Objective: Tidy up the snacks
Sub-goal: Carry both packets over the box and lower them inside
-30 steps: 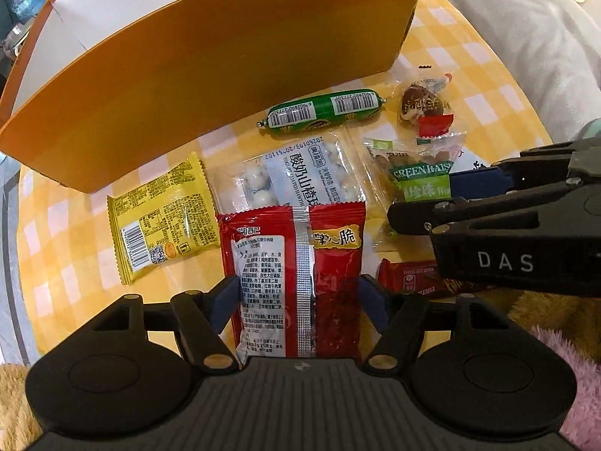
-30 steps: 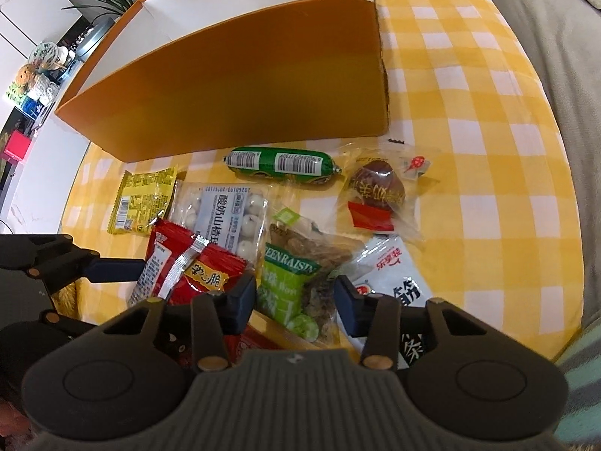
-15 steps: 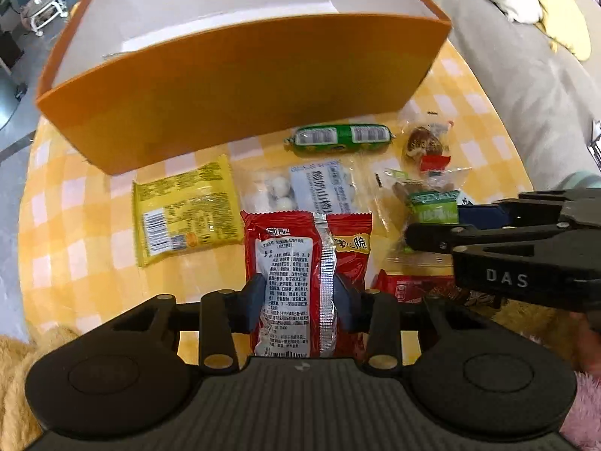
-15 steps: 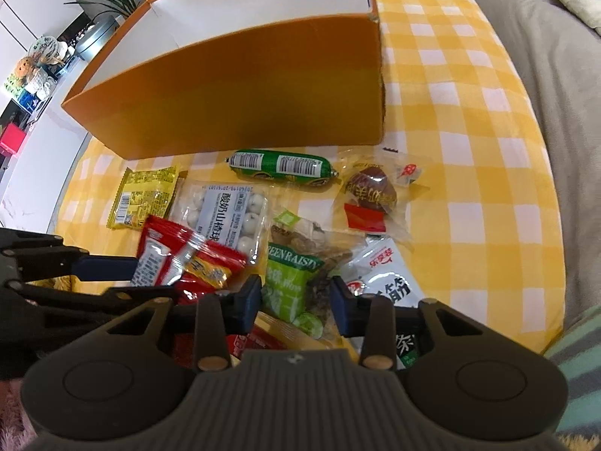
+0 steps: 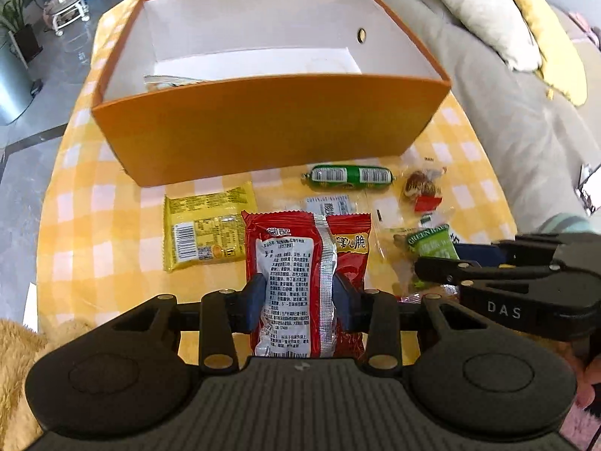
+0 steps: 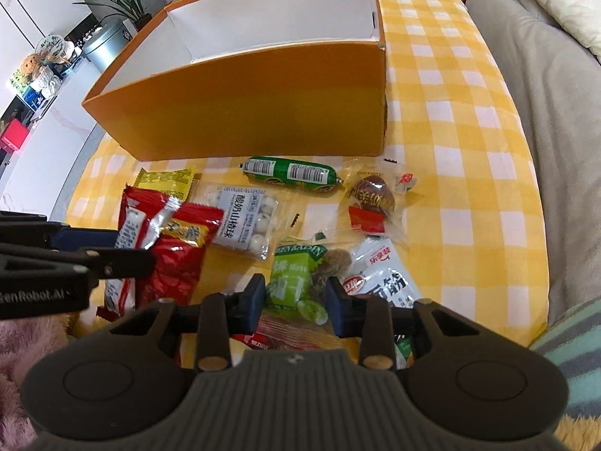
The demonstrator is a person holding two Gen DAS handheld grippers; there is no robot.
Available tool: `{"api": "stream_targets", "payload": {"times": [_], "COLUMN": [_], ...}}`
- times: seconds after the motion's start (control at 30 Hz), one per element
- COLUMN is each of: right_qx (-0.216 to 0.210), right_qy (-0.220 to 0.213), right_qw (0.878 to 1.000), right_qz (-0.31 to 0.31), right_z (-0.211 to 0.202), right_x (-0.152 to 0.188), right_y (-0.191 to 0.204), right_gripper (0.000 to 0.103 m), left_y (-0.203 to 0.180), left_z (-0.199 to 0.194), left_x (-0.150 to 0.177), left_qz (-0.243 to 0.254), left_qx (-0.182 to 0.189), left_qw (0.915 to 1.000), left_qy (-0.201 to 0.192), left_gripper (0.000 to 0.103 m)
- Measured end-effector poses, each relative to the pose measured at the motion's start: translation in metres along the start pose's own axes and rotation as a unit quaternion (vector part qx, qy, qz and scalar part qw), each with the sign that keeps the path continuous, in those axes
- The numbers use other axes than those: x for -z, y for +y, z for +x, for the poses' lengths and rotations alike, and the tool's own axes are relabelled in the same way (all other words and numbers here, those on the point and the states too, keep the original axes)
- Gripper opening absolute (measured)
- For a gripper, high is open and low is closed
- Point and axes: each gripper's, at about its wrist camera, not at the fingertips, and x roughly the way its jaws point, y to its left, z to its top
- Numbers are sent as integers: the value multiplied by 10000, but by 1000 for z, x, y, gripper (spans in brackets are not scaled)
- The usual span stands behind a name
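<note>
Between left gripper (image 5: 296, 300) pads, crinkled red packet (image 5: 306, 259), seemingly lifted

"DAS" stands in pale letters on my right tongs (image 5: 503, 310) — "GenRobot.AI" on my left tongs (image 6: 37, 295). The green raisin packet (image 6: 296, 274) reads "GREEN RAISIN", partly cut off. The red snack bag (image 5: 308, 285) and the clear bag of white balls (image 6: 244, 221) carry Chinese print and barcodes — too small to read.
</note>
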Motion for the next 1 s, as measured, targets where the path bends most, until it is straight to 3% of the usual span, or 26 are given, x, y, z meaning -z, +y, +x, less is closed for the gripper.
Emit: {"api": "stream_targets", "payload": {"times": [0.47, 0.73, 1.0], "right_qx": [-281, -497, -529], "right_qy": [-726, -1235, -1410], "right_qw": [9970, 9907, 9871], "right_qz": [19, -298, -544], "right_z": [-62, -94, -91], "right_x": [-26, -75, -136], "right_y": [12, 34, 43], "right_gripper": [31, 31, 30], "left_y": [21, 31, 33], "left_z": [-68, -95, -95], "left_x": [-31, -79, -136], "left_qz": [-328, -332, -276], "left_qx": [19, 110, 79], "left_qw": [9960, 9907, 9873], "left_qy": [-829, -1315, -1563], "left_gripper": [44, 44, 44]}}
